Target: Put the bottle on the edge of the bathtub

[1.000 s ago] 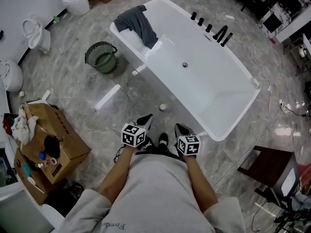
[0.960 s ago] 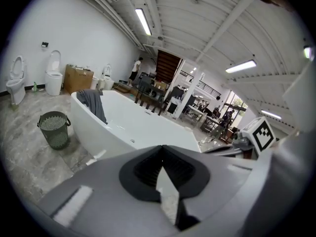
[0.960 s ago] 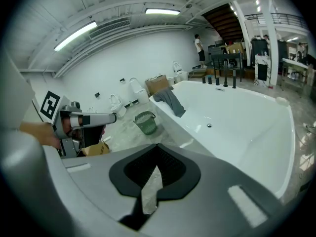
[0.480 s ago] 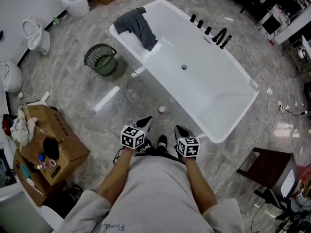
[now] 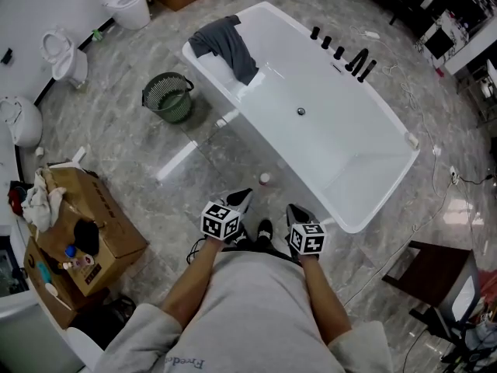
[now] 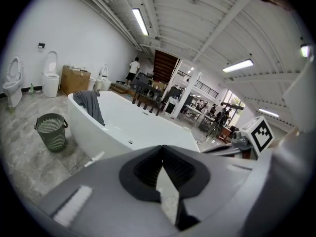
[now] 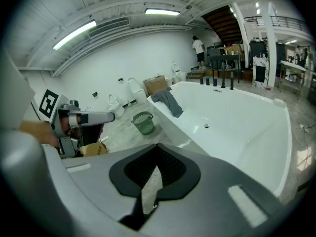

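The left gripper [image 5: 241,197] has its jaws closed together, the tips meeting, with nothing between them. The right gripper [image 5: 294,210] is the same: jaws pressed together and empty. Both are held side by side close in front of the person's body [image 5: 252,309], pointing slanted down toward the floor [image 5: 124,138], each with its marker cube facing up.

Just beyond the two grippers, a little to the far side of the gap between them, the bottle [image 5: 265,179] stands upright on the grey marble floor. It sits just beside the near outer wall of the bathtub [image 5: 345,134]; contact with the wall cannot be made out. It is not on the tub's edge.

The white bathtub runs diagonally from far left to near right, with a drain [image 5: 301,112] in its bottom and black tap fittings [image 5: 345,53] on its far rim. A grey towel [image 5: 227,43] hangs over the rim at the far left end.

Left of the tub stands a green mesh basket [image 5: 169,96]. Nearer, at the left, is an open cardboard box [image 5: 93,228] holding odds and ends. Two toilets [image 5: 124,2] stand along the far left wall.
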